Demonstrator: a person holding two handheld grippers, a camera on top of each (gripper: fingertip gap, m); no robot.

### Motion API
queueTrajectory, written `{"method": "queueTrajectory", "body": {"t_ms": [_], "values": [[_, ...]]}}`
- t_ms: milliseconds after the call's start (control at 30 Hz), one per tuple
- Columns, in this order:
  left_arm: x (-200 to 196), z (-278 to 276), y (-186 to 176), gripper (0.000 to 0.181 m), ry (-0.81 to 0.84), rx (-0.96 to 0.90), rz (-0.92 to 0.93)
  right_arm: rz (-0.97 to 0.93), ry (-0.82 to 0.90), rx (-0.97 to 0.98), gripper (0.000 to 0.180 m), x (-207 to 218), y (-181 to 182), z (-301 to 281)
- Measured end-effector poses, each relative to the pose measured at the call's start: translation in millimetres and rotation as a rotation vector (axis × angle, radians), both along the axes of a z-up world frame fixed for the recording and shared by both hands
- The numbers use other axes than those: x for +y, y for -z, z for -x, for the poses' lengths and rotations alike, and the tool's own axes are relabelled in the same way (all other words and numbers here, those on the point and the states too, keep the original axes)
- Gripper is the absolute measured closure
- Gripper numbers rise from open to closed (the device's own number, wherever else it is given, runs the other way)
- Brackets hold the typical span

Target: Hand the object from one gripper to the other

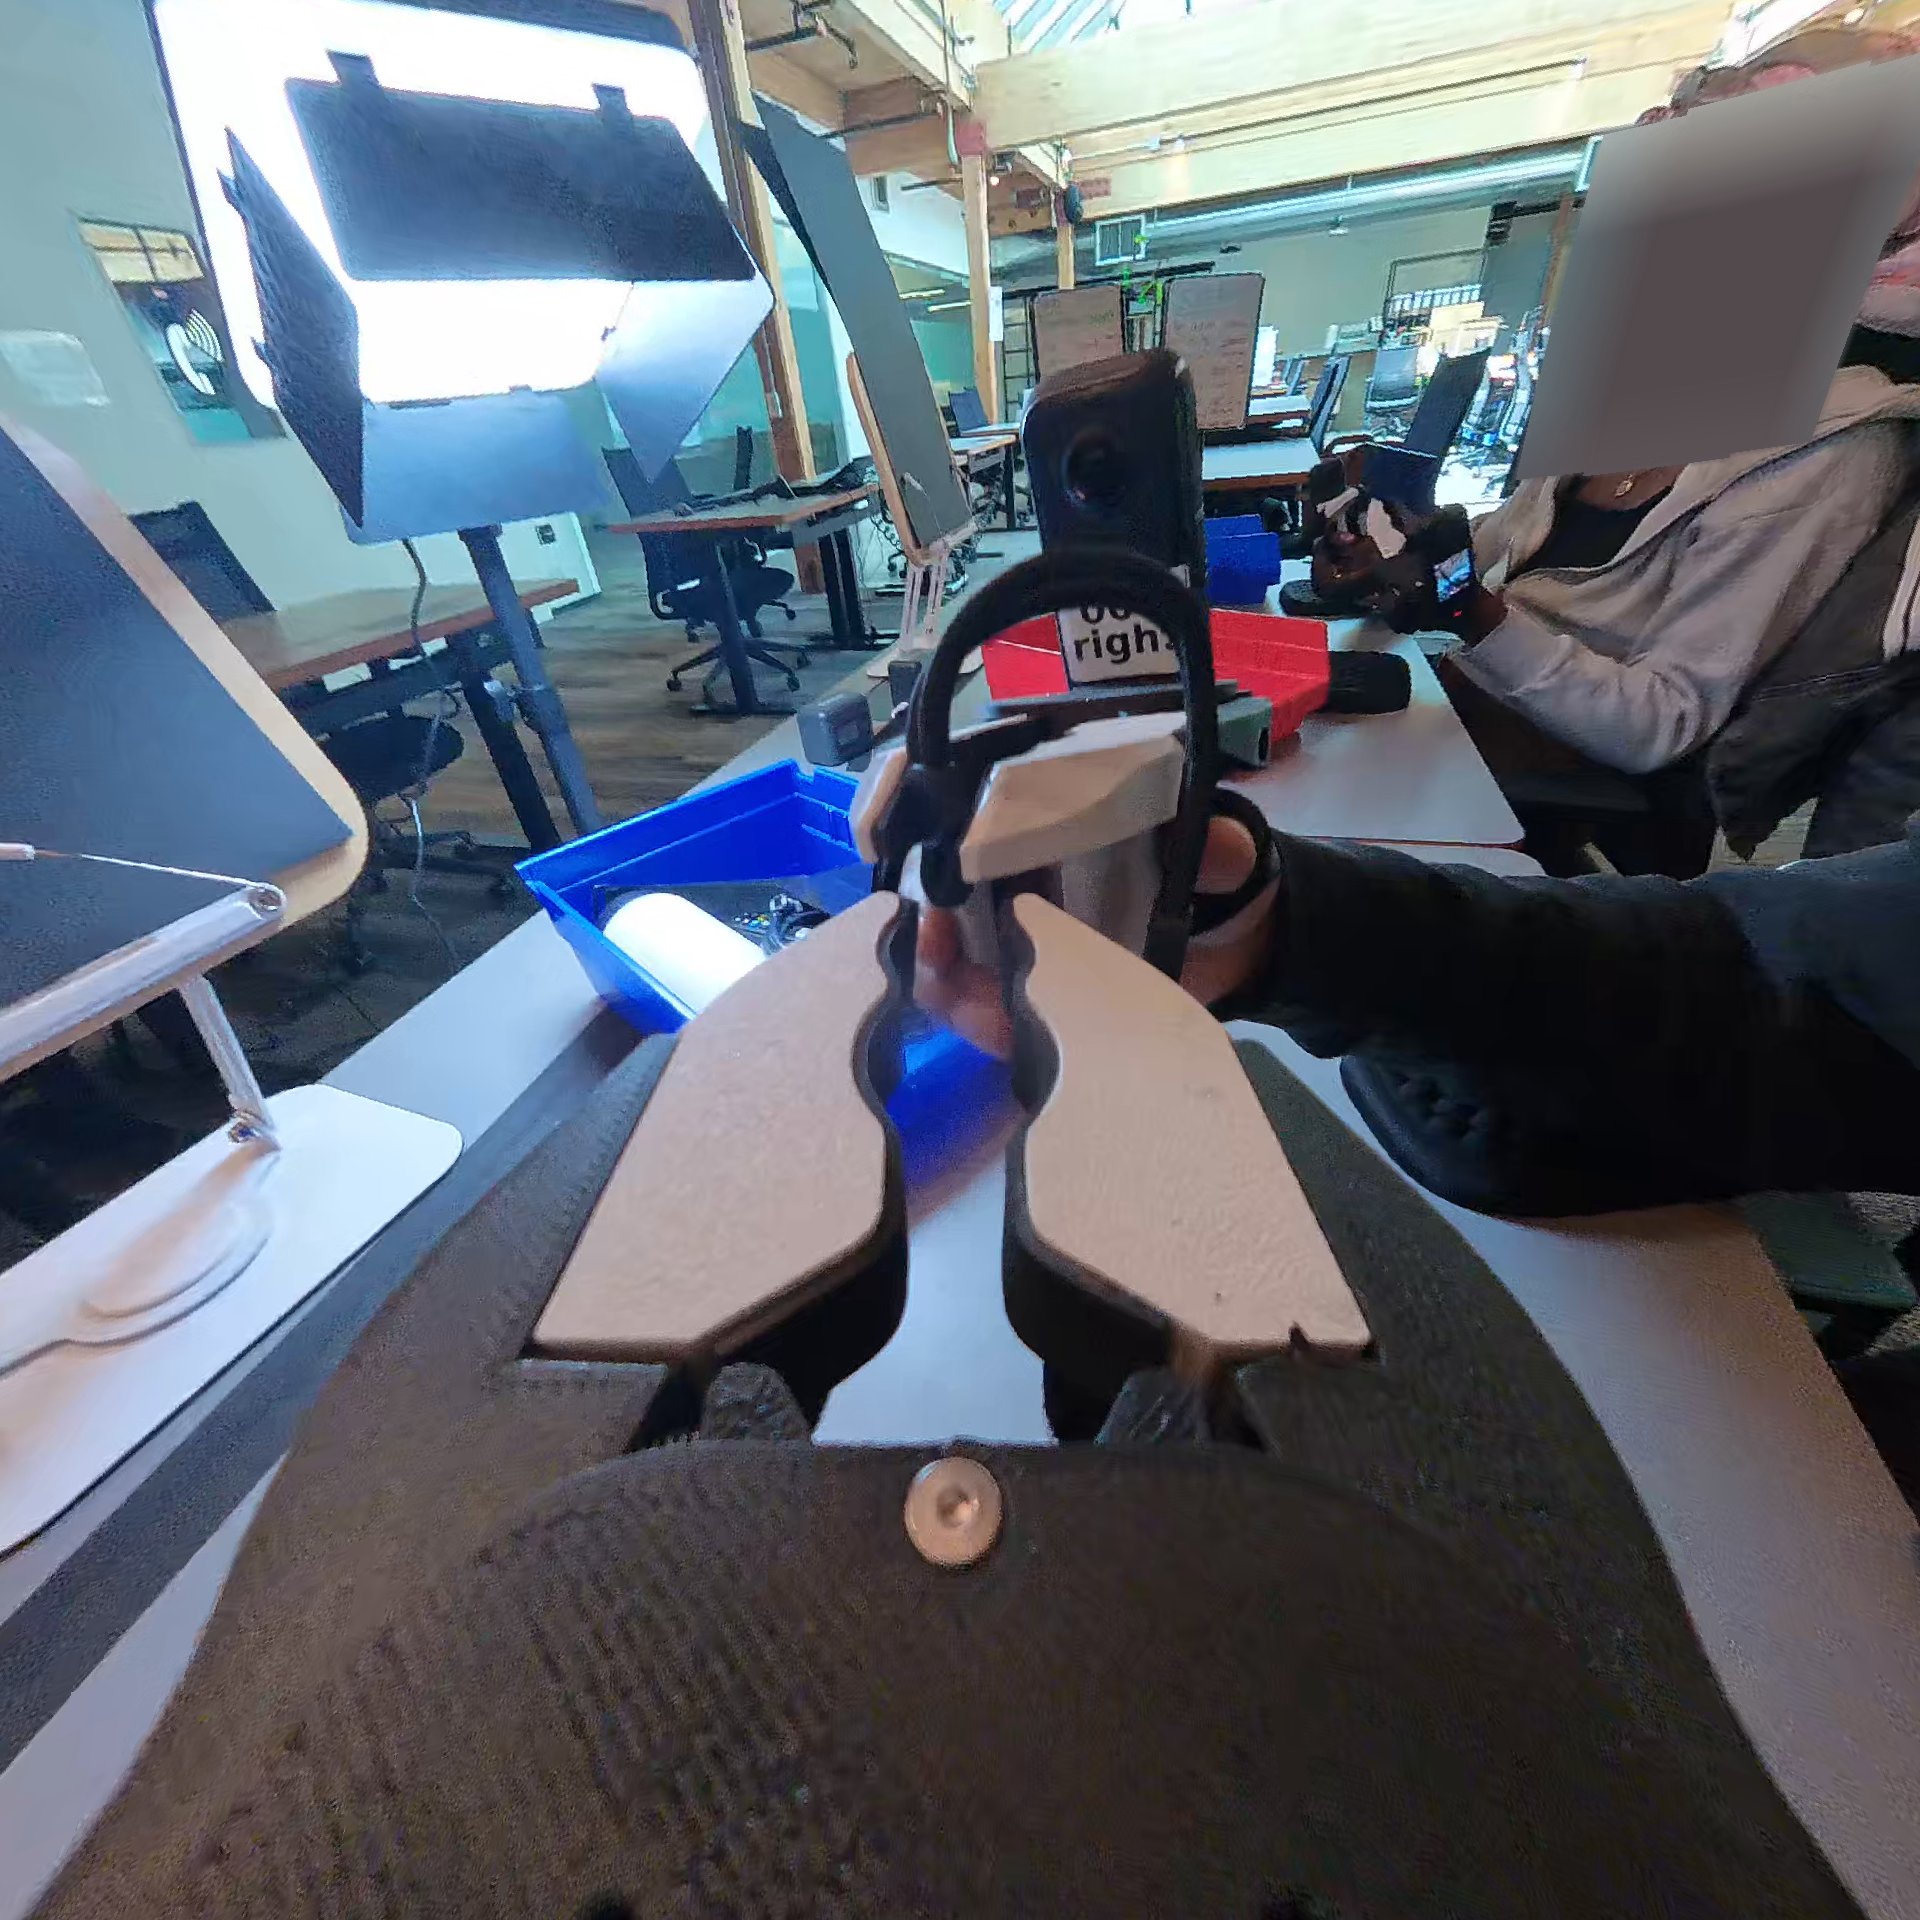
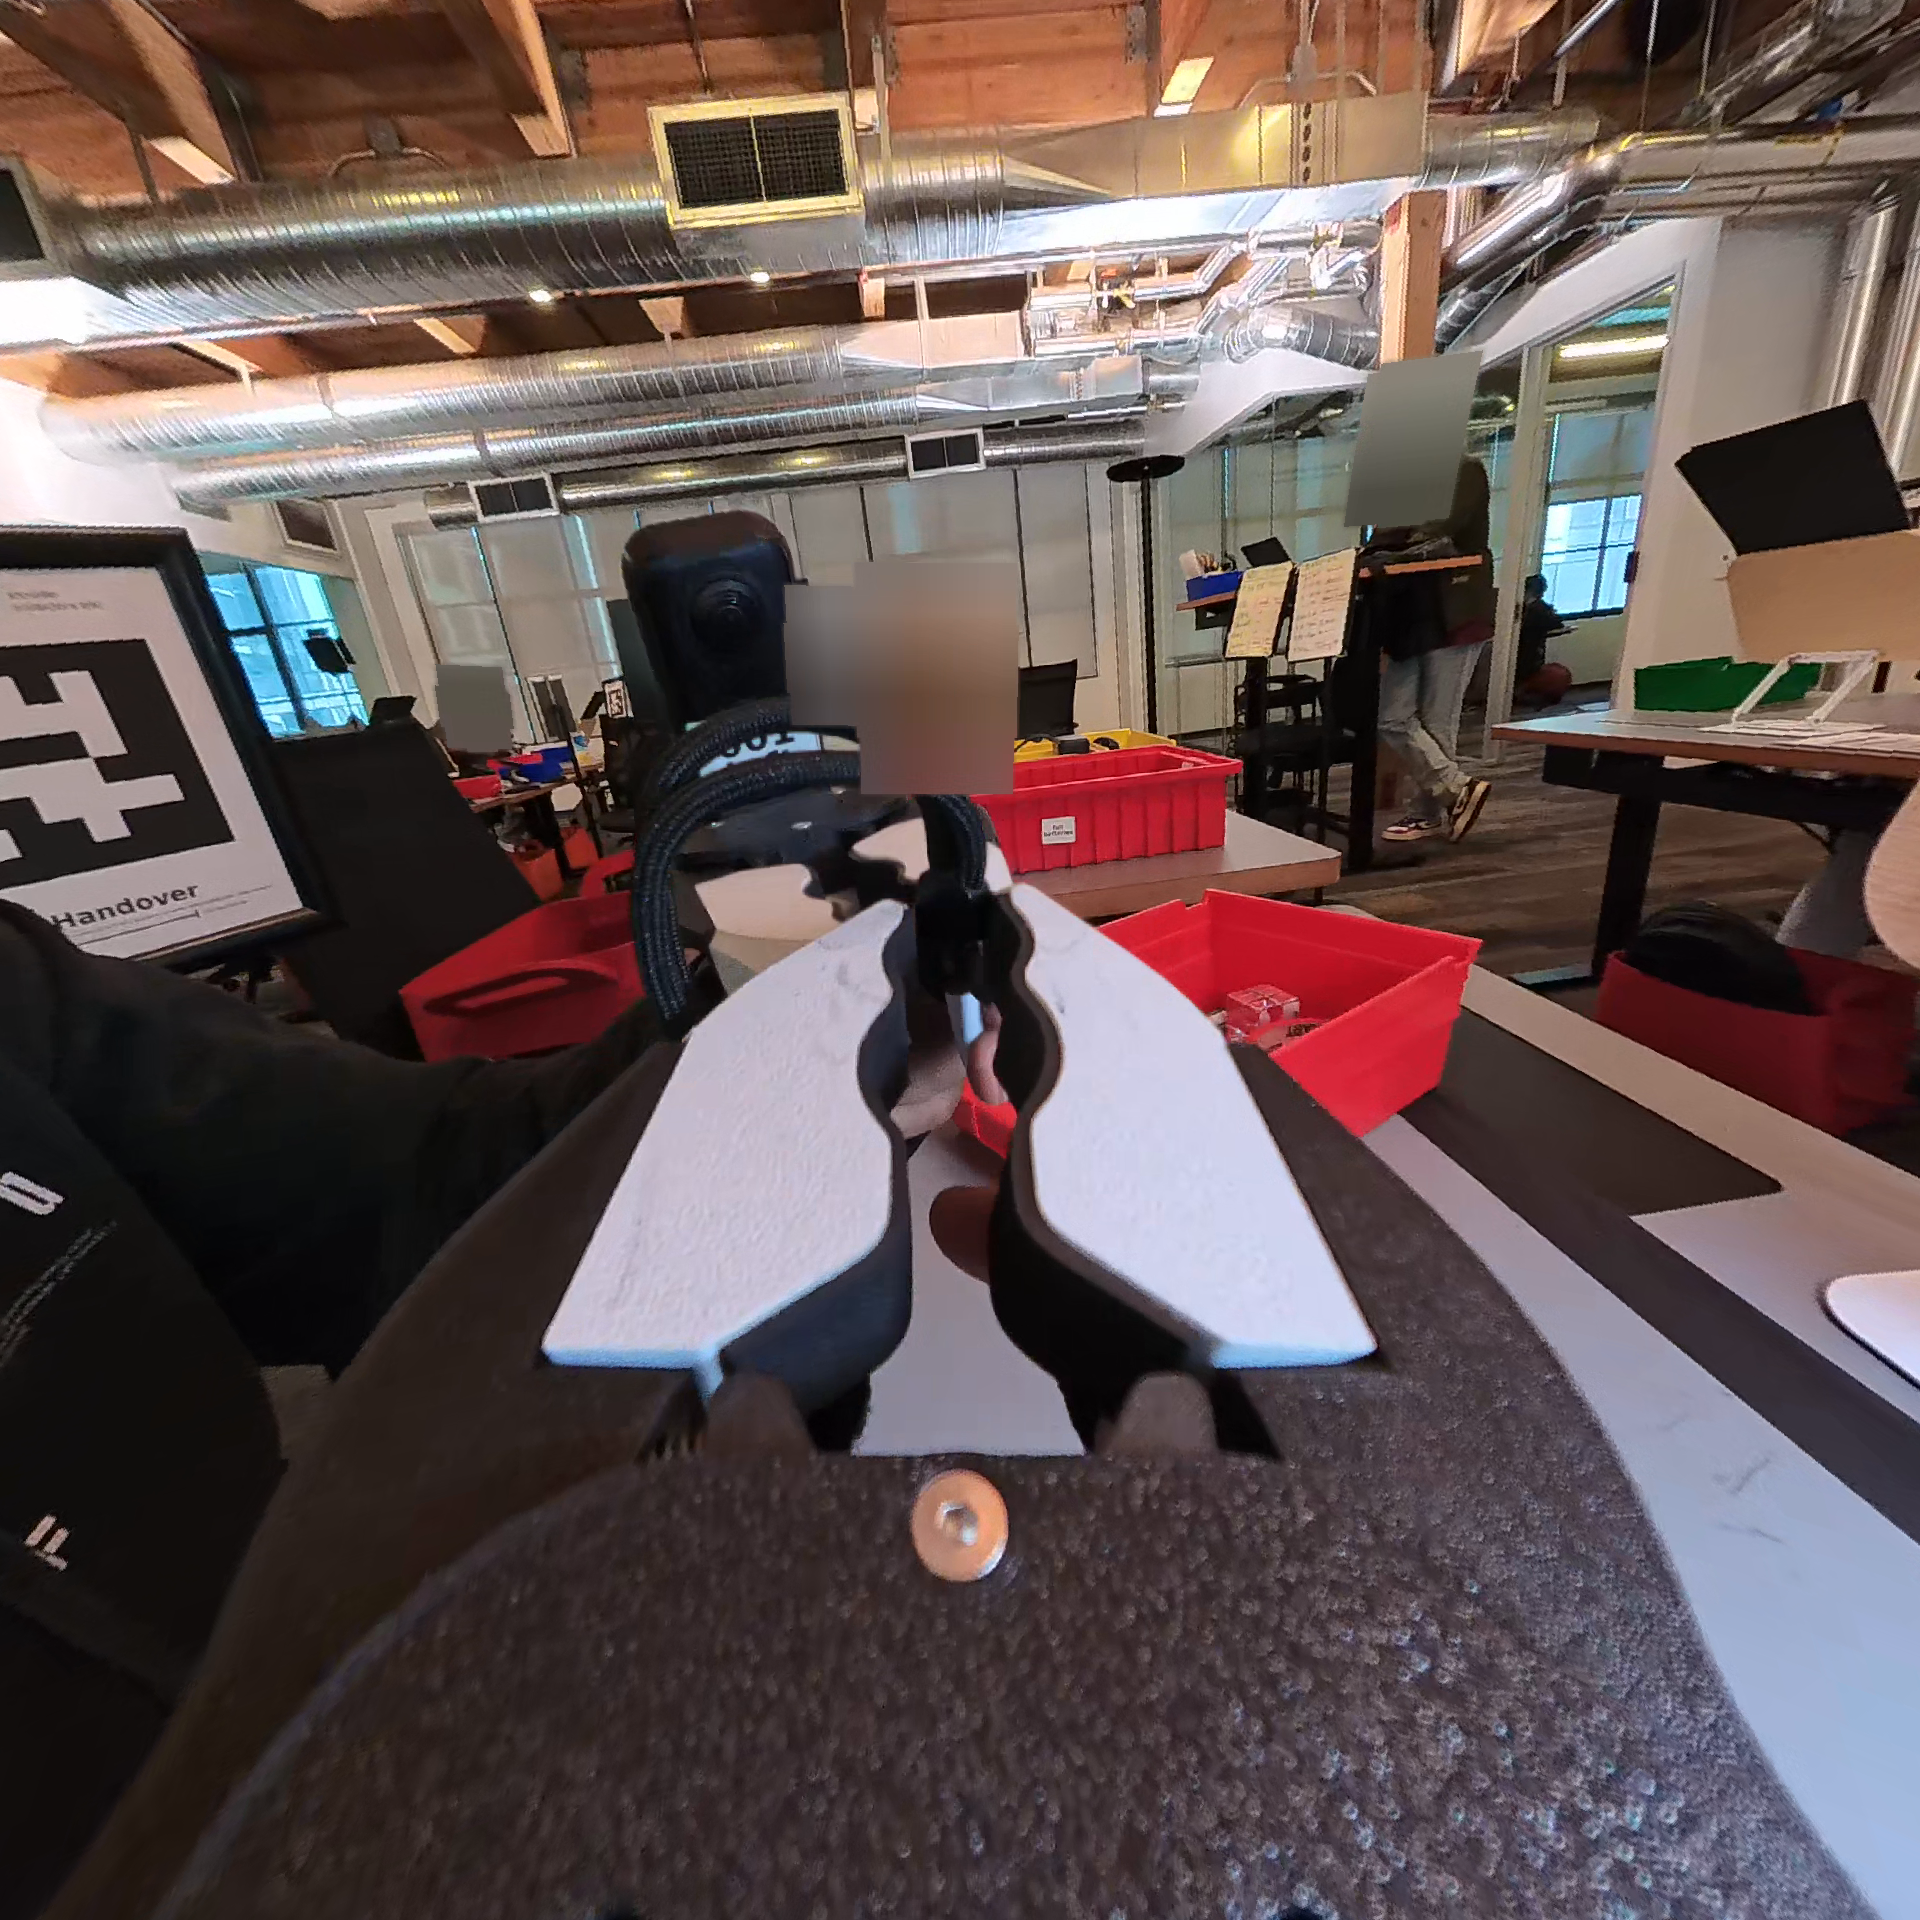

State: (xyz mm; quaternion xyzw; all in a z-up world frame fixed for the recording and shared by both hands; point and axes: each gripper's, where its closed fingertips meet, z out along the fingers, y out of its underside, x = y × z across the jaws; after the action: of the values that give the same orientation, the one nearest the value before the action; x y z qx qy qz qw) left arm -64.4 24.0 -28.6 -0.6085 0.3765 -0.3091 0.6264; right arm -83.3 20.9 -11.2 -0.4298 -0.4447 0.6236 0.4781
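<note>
My two grippers meet tip to tip above the grey table (image 1: pixel 1621 1382). A small black object (image 1: pixel 937 854) with a pale grey part sits between them; it also shows in the right wrist view (image 2: pixel 951 940). My left gripper (image 1: pixel 961 920) is narrowed onto its near end. My right gripper (image 2: pixel 958 914) is narrowed onto it from the other side, and shows facing me in the left wrist view (image 1: pixel 971 805). A hand's fingers show behind the tips. What the object is stays hidden by the fingers.
A blue bin (image 1: pixel 717 831) with a white roll (image 1: pixel 681 935) lies below on the left. A red bin (image 2: pixel 1340 997) sits on the table to the right. A studio light (image 1: pixel 468 260), a tablet stand (image 1: pixel 187 1195), a framed marker sign (image 2: pixel 104 748) and a seated person (image 1: pixel 1662 644) surround the table. The tips of both grippers are at nearly the same place.
</note>
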Motion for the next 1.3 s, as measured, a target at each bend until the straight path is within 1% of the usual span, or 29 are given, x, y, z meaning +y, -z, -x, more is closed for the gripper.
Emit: {"method": "queueTrajectory", "body": {"t_ms": [233, 300, 400, 467, 600, 700, 833, 900, 967, 1033, 1167, 1233, 1300], "values": [[0.8, 1.6, -2.5, 0.176, -0.031, 0.015, -0.058, 0.025, -0.008, 0.008, 0.168, -0.5, -0.5, 1.5], [-2.9, -1.9, -2.9, 0.177, 0.028, -0.035, -0.008, 0.02, -0.026, 0.006, 0.168, -3.1, -1.5, 0.3], [-11.2, -5.1, -5.6, 0.177, 0.19, -0.177, 0.158, -0.014, -0.036, 0.007, 0.166, -6.0, -4.5, -3.7], [-14.0, -6.5, -3.3, 0.177, 0.266, -0.225, 0.258, -0.031, -0.018, 0.011, 0.165, -3.6, -7.1, -7.3], [-14.8, -7.9, -5.1, 0.177, 0.315, -0.296, 0.308, -0.031, 0.003, 0.037, 0.167, 1.7, -14.4, -14.9], [-13.4, -10.2, -2.4, 0.177, 0.311, -0.298, 0.324, -0.066, 0.039, 0.021, 0.175, 4.2, -14.5, -16.1], [-11.5, -8.9, -2.8, 0.177, 0.289, -0.295, 0.304, -0.101, 0.06, -0.003, 0.175, 3.7, -15.4, -17.2], [-10.4, -4.0, -3.3, 0.175, 0.264, -0.265, 0.272, -0.088, 0.069, -0.027, 0.176, 6.3, -14.0, -17.1], [-8.0, 3.7, -5.7, 0.166, 0.218, -0.229, 0.229, -0.08, 0.066, -0.063, 0.176, 7.4, -9.9, -16.0], [-5.2, 12.7, -7.0, 0.164, 0.154, -0.16, 0.169, -0.1, 0.087, -0.126, 0.176, 10.2, -1.0, -12.7], [2.4, 35.7, -5.5, 0.164, -0.024, 0.054, 0.006, -0.193, 0.171, -0.331, 0.176, 18.2, 28.4, -4.1], [2.4, 38.9, 1.5, 0.161, -0.069, 0.183, -0.068, -0.194, 0.152, -0.396, 0.176, 14.3, 39.4, 0.2], [2.9, 35.5, 10.9, 0.154, -0.101, 0.308, -0.155, -0.144, 0.109, -0.451, 0.176, 9.2, 50.0, 5.2]]}}
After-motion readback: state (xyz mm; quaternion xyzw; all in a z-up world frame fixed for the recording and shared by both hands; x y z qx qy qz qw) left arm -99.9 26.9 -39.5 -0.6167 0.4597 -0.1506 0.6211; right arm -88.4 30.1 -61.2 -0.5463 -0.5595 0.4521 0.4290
